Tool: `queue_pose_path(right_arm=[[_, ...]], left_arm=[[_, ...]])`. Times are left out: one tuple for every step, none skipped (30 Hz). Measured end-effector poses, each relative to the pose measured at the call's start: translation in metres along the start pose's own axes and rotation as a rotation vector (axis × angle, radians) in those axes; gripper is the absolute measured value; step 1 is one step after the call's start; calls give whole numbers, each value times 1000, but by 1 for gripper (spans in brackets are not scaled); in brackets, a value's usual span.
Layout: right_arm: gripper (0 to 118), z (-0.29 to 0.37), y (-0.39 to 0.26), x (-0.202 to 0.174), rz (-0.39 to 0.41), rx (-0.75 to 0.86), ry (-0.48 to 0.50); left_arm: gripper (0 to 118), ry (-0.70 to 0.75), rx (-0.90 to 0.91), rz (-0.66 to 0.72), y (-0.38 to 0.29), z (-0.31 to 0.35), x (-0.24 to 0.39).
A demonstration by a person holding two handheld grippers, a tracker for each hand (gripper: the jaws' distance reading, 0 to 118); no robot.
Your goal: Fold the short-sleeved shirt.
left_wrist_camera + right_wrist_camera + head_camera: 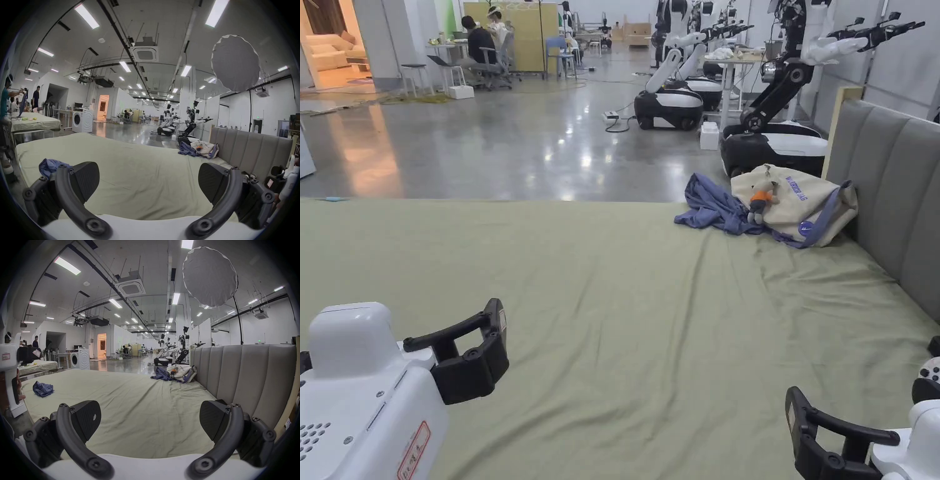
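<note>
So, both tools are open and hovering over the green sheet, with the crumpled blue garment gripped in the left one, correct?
Not quite: the left tool grips nothing; the crumpled blue garment lies loose on the green sheet, as the right gripper view shows. Both tools, including the right tool, are open.

We see a bright hall, evenly lit by long ceiling lights (86, 16) overhead. The polished floor (506, 144) throws back white glare spots and a warm orange glow from a doorway (103, 105). Shadows on the bed sheet (650, 325) are soft. Both gripper views bend strongly toward dark round edges; the head view is sharp.
</note>
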State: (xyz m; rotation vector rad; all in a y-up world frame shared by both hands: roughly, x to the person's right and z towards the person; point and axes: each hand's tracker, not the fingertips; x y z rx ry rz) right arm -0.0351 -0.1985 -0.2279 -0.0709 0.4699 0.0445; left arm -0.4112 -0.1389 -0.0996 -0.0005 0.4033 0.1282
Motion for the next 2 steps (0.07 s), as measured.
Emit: queue_pose_path(right_arm=[[118, 0, 0, -1, 7, 4, -2], [118, 0, 1, -1, 12, 4, -5]], left_arm=[[118, -20, -7, 39, 3, 0, -1], [118, -20, -21, 84, 7, 0, -3]])
